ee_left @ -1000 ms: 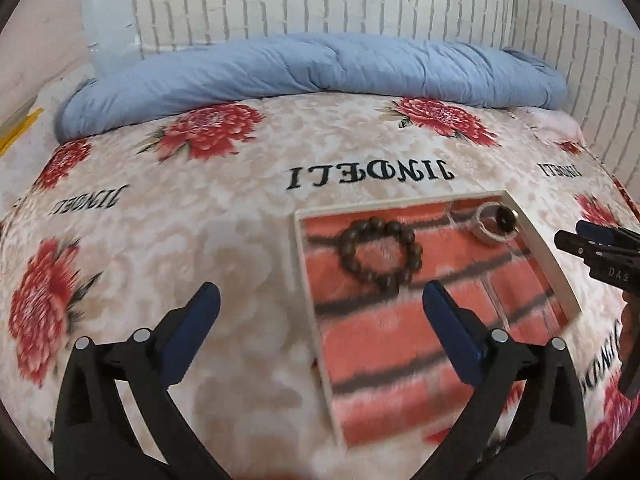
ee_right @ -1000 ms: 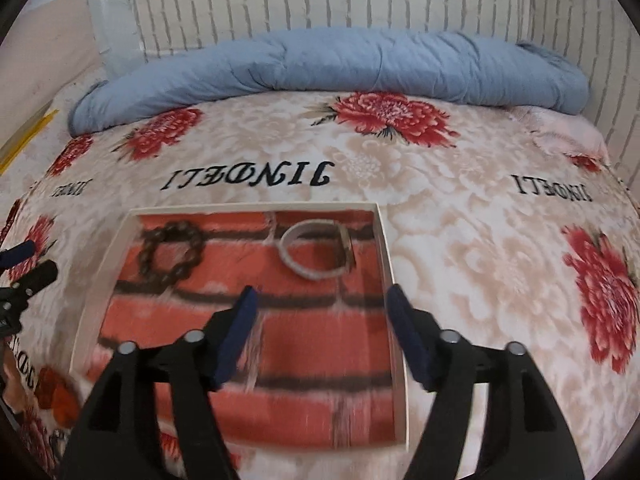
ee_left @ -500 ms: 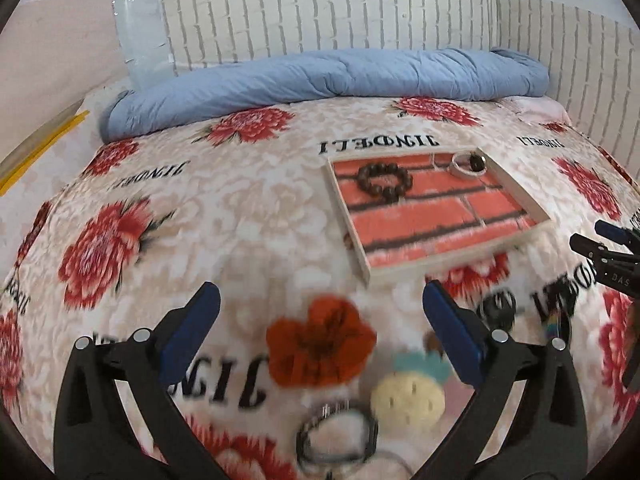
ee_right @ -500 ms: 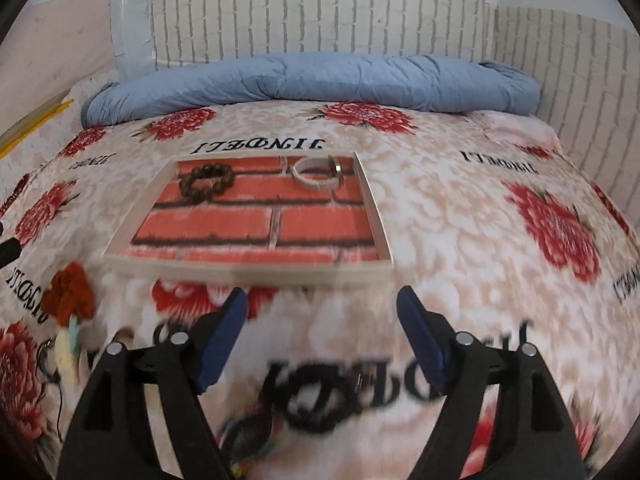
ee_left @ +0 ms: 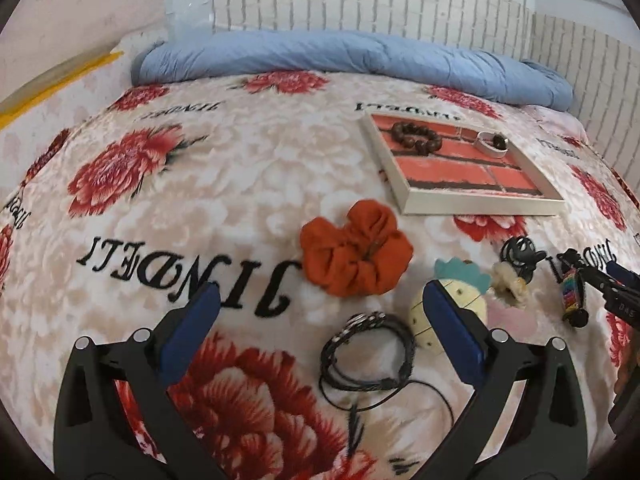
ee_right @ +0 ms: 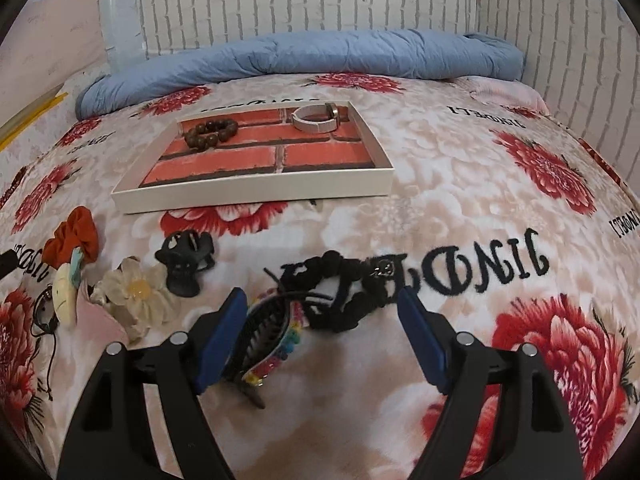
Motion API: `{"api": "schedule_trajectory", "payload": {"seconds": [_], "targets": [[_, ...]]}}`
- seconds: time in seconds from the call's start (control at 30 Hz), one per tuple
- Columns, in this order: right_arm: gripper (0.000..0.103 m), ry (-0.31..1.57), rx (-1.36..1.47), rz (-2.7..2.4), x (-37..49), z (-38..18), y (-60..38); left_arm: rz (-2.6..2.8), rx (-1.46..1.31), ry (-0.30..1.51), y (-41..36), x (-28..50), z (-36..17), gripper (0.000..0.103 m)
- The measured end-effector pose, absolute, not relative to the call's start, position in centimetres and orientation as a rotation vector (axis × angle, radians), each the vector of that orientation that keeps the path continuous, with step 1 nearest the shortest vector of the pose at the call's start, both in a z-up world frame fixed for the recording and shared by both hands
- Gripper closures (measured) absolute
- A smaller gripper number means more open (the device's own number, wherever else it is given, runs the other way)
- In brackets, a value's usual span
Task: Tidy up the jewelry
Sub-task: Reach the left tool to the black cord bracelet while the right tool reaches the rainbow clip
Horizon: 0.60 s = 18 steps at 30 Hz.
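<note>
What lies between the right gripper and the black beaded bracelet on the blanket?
Nothing visible covers the black beaded bracelet; it lies ahead of the open right gripper. A rainbow bracelet lies beside the gripper's left finger, touching it.

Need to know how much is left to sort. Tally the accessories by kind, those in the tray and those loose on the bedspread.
Bracelets: 5 (brown bead bracelet and pale band bracelet in the tray; black cord bracelet, black bead bracelet, rainbow bead bracelet loose)
Scrunchies: 1 (orange scrunchie)
Hair clips: 3 (pineapple clip, cream flower clip, black claw clip)
Total: 9
</note>
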State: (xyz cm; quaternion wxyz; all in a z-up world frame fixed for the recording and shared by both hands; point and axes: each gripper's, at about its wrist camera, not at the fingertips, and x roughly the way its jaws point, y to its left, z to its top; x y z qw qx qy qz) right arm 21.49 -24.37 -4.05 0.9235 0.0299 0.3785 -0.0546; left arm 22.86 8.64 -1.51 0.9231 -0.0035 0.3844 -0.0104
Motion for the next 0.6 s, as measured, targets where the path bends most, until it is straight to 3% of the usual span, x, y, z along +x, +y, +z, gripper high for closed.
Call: {"api": "schedule_trajectory", "payload": {"seconds": [0.6], "targets": [[0.024,0.813,0.000,-0.178,21.2,-5.1,-21.4,-0.024,-0.050,0.912,11.0,23.1,-6.4,0.005]]}}
